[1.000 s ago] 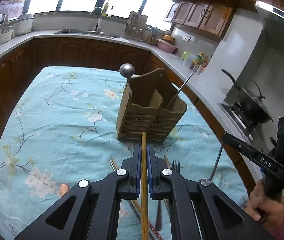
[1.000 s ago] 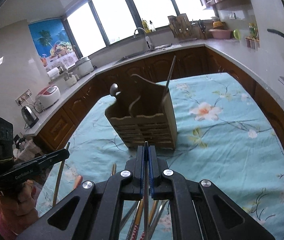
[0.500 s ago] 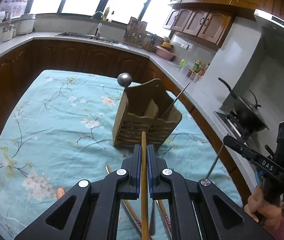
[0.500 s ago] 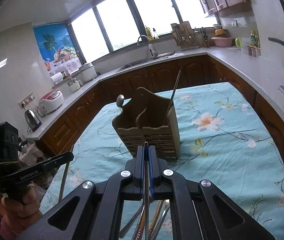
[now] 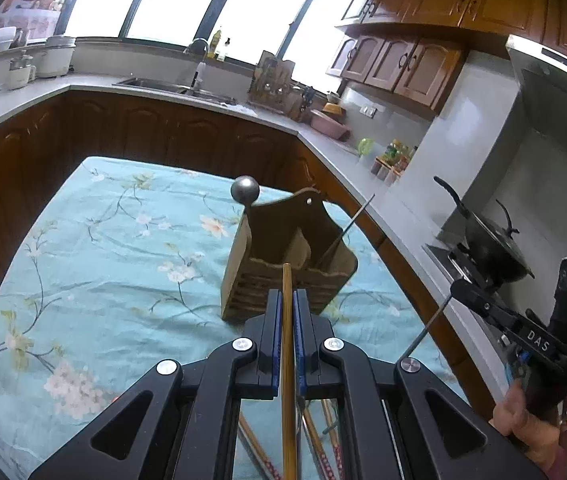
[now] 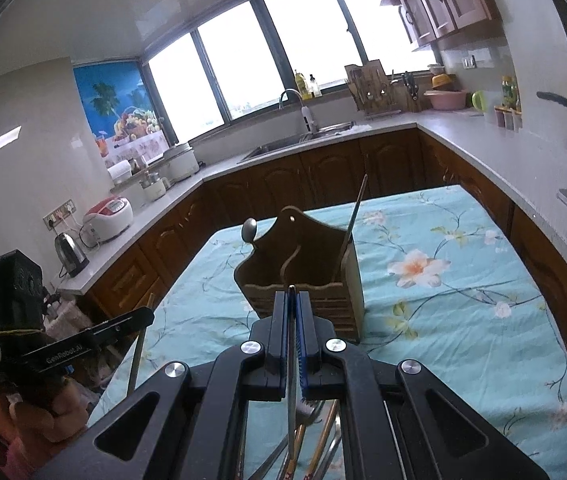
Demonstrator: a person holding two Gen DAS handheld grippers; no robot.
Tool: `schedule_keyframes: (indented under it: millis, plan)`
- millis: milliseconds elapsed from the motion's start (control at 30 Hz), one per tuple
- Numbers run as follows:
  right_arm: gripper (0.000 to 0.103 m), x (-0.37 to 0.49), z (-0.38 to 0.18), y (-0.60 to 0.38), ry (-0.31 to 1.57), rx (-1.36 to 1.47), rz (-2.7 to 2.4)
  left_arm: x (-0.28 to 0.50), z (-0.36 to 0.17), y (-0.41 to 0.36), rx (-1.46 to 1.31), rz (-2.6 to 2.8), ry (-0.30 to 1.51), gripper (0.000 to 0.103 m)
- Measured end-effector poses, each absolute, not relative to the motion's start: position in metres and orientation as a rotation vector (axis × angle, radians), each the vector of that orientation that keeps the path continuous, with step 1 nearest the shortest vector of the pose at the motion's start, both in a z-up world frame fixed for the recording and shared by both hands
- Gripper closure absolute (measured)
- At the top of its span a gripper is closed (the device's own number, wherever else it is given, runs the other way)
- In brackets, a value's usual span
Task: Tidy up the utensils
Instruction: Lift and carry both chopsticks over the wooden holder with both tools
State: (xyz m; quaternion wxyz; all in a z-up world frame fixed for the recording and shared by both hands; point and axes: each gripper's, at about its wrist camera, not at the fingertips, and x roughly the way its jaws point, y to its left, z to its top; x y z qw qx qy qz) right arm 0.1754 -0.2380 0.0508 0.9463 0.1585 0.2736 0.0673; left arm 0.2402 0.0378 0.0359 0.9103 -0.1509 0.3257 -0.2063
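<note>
A wooden utensil holder [image 5: 283, 268] [image 6: 307, 276] stands upright on the flowered cloth. A round-ended metal handle [image 5: 245, 189] sticks out of its left side and a thin metal chopstick [image 5: 349, 226] leans in its right compartment. My left gripper [image 5: 287, 300] is shut on a wooden chopstick [image 5: 286, 344], whose tip points at the holder's front. My right gripper [image 6: 291, 300] is shut on a thin metal chopstick [image 6: 291, 392], just short of the holder. Each gripper also shows from the side in the other view, held by a hand.
Loose chopsticks and cutlery [image 6: 315, 436] lie on the teal tablecloth [image 5: 95, 280] under the grippers. Dark wooden cabinets and a grey counter [image 6: 483, 156] wrap around the table. A wok [image 5: 487, 248] sits on the stove at the right.
Both views now look a little higher, so the holder sits lower in them. The right gripper has lifted slightly with its metal chopstick. Both grips are unchanged.
</note>
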Motion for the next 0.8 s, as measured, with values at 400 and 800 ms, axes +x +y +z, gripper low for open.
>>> schedule_keyframes:
  millis: [400,800]
  plan:
    - [0.099,0.191,0.072,-0.254,0.472,0.34,0.119,0.264,0.058,0.027,-0.301,-0.402,0.46,0.099]
    - [0.099,0.221,0.116,-0.27,0.338,0.324,0.095,0.308,0.037,0.008,-0.312,-0.329,0.252,0.099]
